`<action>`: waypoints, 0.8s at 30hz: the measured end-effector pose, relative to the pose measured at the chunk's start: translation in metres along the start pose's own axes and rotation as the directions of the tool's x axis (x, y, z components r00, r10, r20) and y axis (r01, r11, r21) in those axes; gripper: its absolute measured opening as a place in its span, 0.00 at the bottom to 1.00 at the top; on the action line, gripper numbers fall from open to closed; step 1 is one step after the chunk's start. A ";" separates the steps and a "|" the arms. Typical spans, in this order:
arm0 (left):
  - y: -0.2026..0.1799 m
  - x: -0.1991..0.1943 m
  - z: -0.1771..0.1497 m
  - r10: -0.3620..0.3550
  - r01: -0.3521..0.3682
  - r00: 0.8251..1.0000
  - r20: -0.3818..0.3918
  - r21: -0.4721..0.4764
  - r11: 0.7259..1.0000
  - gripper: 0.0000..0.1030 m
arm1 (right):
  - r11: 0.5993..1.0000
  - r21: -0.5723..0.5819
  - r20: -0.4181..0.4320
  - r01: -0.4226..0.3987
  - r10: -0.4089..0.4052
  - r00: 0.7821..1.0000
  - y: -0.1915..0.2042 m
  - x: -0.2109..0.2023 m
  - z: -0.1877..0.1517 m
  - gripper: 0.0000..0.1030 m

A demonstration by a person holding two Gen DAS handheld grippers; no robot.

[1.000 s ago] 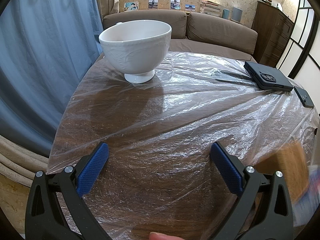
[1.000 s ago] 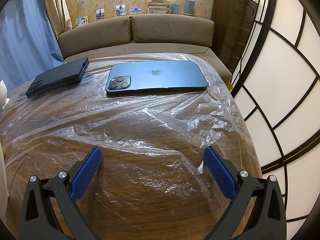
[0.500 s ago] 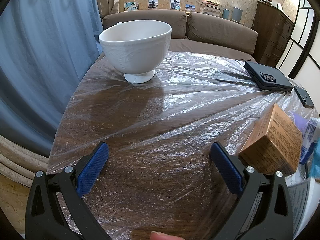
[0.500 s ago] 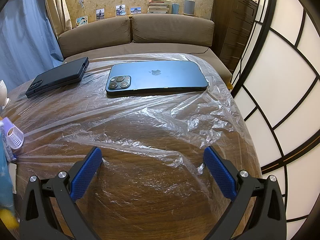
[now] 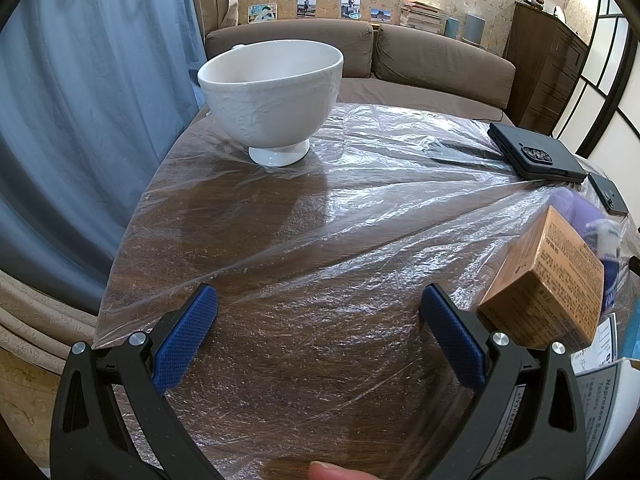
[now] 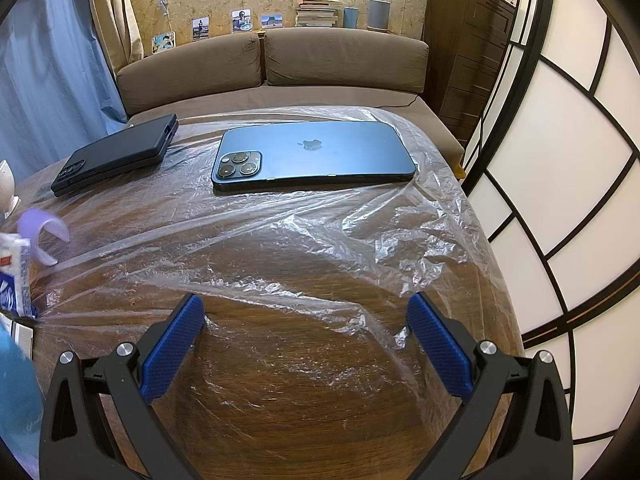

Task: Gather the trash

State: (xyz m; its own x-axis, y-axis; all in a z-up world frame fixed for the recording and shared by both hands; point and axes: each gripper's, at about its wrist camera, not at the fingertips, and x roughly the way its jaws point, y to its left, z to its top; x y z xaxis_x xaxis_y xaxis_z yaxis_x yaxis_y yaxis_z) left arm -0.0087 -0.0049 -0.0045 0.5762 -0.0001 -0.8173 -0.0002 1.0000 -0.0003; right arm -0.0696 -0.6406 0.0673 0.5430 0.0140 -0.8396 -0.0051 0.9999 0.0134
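Brown box [image 5: 548, 280] has arrived, perhaps tilted; left tool [image 5: 320, 336] gapes.

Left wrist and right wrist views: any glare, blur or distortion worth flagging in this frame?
Left wrist view: window glare streaks the plastic sheet behind the bowl, and the brown box at the right edge is slightly smeared. Right wrist view: the purple cap at the left edge is motion-blurred, while the blue phone is sharp. Both views: fisheye bends the edges and darkens the corners.

Bright, even indoor light; strong fisheye bending at the edges.
Glare streaks the plastic sheet [image 5: 360, 216] on the worktop; the purple object [image 6: 42, 226] looks motion-blurred, perhaps a cup.
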 end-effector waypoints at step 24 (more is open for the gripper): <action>0.000 0.000 0.000 -0.001 0.001 1.000 0.000 0.000 1.000 0.99 | 1.000 0.000 0.000 0.000 0.000 1.000 -0.001 0.000 0.000 0.96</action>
State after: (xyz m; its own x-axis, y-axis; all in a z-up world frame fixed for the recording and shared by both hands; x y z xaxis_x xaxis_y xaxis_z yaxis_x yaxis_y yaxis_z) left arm -0.0088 -0.0050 -0.0044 0.5765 -0.0009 -0.8171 0.0002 1.0000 -0.0010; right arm -0.0694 -0.6419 0.0671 0.5428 0.0140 -0.8397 -0.0051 0.9999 0.0134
